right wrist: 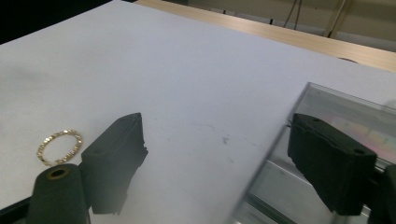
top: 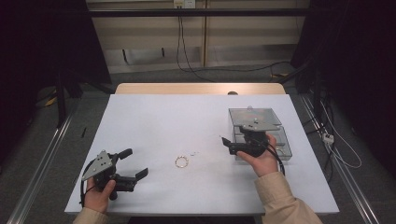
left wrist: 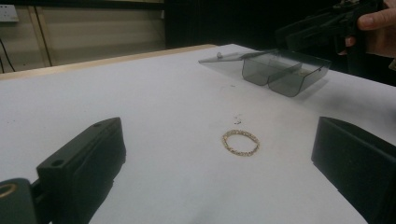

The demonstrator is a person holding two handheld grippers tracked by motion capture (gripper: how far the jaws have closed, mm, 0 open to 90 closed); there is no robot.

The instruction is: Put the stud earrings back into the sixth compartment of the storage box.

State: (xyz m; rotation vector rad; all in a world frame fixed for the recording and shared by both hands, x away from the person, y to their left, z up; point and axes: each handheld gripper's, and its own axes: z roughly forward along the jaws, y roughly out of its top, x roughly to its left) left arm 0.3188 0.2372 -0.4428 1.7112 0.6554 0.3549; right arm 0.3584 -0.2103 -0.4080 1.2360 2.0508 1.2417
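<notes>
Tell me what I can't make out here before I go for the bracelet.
- Box contents: high view, the right hand and right gripper cover its front; its smoky walls hide the inside.
- Small pale bits beside the bracelet: too small to identify.
- Box in the right gripper view: cut off by the edge, blurred.
- Left gripper: open, empty.

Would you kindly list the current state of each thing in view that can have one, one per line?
Clear smoky plastic box: open, its lid swung back and raised.
Gold chain bracelet: lying flat on the white table, closed in a ring, untouched.
Left gripper: jaws open, nothing between them, aimed toward the bracelet.
Right gripper: jaws open, nothing between them, beside the box.
</notes>
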